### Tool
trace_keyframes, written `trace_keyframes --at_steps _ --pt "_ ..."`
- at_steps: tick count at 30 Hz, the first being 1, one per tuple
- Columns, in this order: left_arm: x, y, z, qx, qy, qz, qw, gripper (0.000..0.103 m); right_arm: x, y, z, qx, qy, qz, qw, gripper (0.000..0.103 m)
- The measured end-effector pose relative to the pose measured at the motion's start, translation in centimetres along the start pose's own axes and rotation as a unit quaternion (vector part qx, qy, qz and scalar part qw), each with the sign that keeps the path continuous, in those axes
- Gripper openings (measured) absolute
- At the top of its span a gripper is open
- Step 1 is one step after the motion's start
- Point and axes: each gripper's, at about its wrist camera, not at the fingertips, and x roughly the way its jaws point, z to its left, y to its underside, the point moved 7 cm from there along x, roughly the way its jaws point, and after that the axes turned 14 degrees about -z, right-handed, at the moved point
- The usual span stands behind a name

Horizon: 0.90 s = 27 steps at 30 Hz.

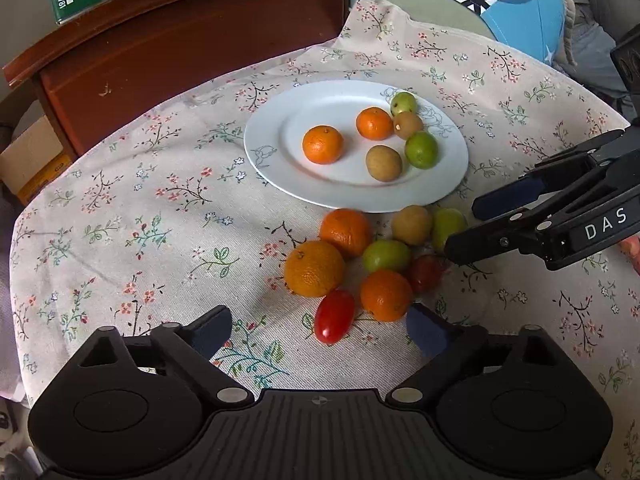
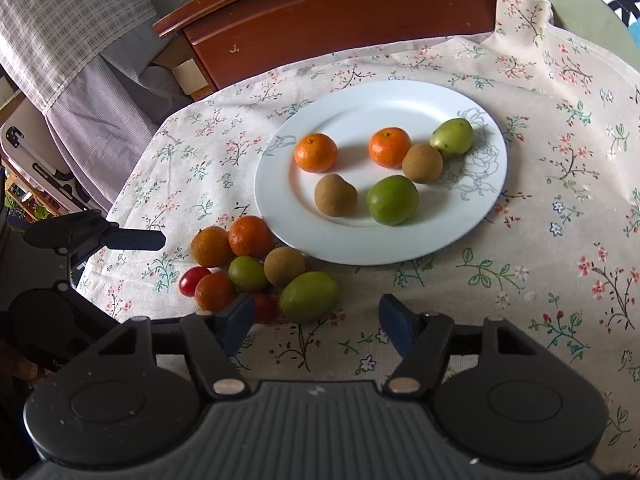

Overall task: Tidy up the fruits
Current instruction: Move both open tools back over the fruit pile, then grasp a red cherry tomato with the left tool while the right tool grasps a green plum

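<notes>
Six fruits were already set on the plate. Both the left gripper and right gripper were held apart, empty. A fruit from the pile was judged next to be grasped.

Round white glazed plate with a smooth glossy rim, woven matt floral cotton-like tablecloth, dark polished wooden cabinet, shiny red cherry tomato, dimpled orange peel, matt black, probably plastic, gripper bodies

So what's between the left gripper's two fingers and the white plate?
The heap of loose fruit lies between the left gripper and the white plate, with the red cherry tomato nearest its fingers. The left wrist view shows it.
</notes>
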Motion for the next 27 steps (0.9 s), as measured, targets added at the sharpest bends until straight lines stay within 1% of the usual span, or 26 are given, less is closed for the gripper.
trace_keyframes --at_steps 2,3,5,7,10,13,15,16,17,20,23,27 --pt "-0.1 0.0 -0.4 0.007 0.011 -0.003 0.9999 0.083 0.0 0.0 0.1 -0.004 -0.002 -0.001 1.0 0.058" --pt "-0.1 -0.1 -0.7 0.013 0.018 -0.004 0.9998 0.08 0.0 0.0 0.2 -0.005 -0.003 -0.001 1.0 0.057" --pt "-0.1 -0.1 -1.2 0.021 0.029 -0.005 0.9994 0.069 0.1 0.0 0.3 -0.007 -0.003 0.0 1.0 0.051" --pt "0.0 0.1 -1.4 0.025 0.038 0.002 0.999 0.061 0.1 0.1 0.2 -0.005 -0.002 0.001 1.0 0.048" --pt "-0.1 0.2 -1.2 0.021 0.046 0.005 0.9987 0.055 0.2 0.0 -0.1 0.003 -0.001 0.001 1.0 0.045" --pt "-0.2 0.1 -0.8 0.019 0.05 0.004 0.9986 0.053 0.1 0.0 -0.1 0.004 -0.002 0.001 1.0 0.044" --pt "-0.1 0.1 -1.0 0.025 0.052 0.006 0.9983 0.048 0.2 0.1 0.0 0.003 -0.002 0.002 1.0 0.043" --pt "-0.2 0.1 -1.0 0.027 0.053 0.007 0.9982 0.044 0.1 0.1 0.0 0.003 -0.003 0.002 1.0 0.043" --pt "-0.3 0.0 -0.9 0.028 0.053 0.008 0.9982 0.042 0.1 0.0 -0.1 0.004 -0.003 0.002 1.0 0.043" --pt "-0.6 0.0 -0.5 0.025 0.053 0.014 0.9982 0.042 0.1 0.0 -0.2 0.009 -0.003 0.003 1.0 0.044" --pt "-0.5 0.0 -0.1 0.032 0.038 0.011 0.9987 0.042 0.2 0.0 -0.1 0.007 -0.002 0.003 1.0 0.044" --pt "-0.3 0.0 -0.5 0.035 0.043 0.008 0.9984 0.042 0.2 0.0 -0.1 0.007 -0.002 0.002 1.0 0.043"
